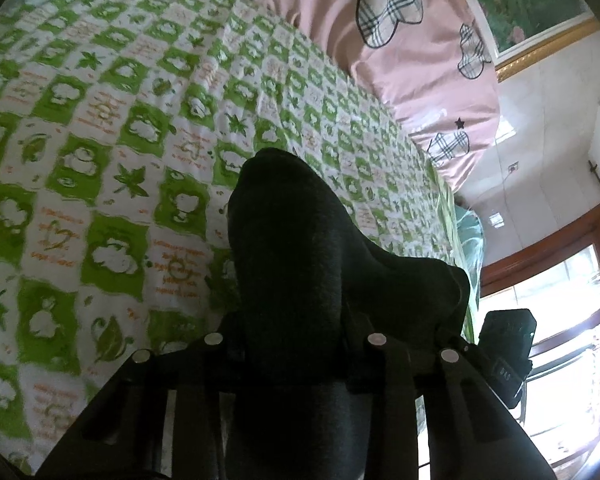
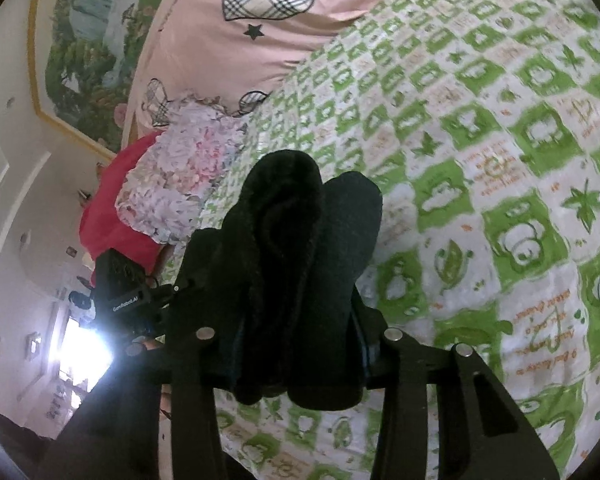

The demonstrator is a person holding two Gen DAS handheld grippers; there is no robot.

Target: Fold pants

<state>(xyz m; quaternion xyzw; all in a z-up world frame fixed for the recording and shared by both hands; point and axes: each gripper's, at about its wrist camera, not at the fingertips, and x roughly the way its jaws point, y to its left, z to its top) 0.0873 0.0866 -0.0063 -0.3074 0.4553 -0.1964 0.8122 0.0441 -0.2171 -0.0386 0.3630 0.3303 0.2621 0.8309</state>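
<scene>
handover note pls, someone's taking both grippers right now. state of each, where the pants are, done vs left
Left gripper: shut on a bunch of the black pants, held up off the green-and-white bedspread.
Right gripper: shut on another thick bunch of the pants, several layers bulging out between the fingers, also above the bedspread.
Pants: only the gripped ends show; the rest is out of view, so I cannot tell how they hang. None of the pants can be seen lying on the bed.
Done: both ends picked up.
Left: lay them flat on the bedspread, short of the pink quilt, then make the folds. Fold count so far cannot be told.
</scene>
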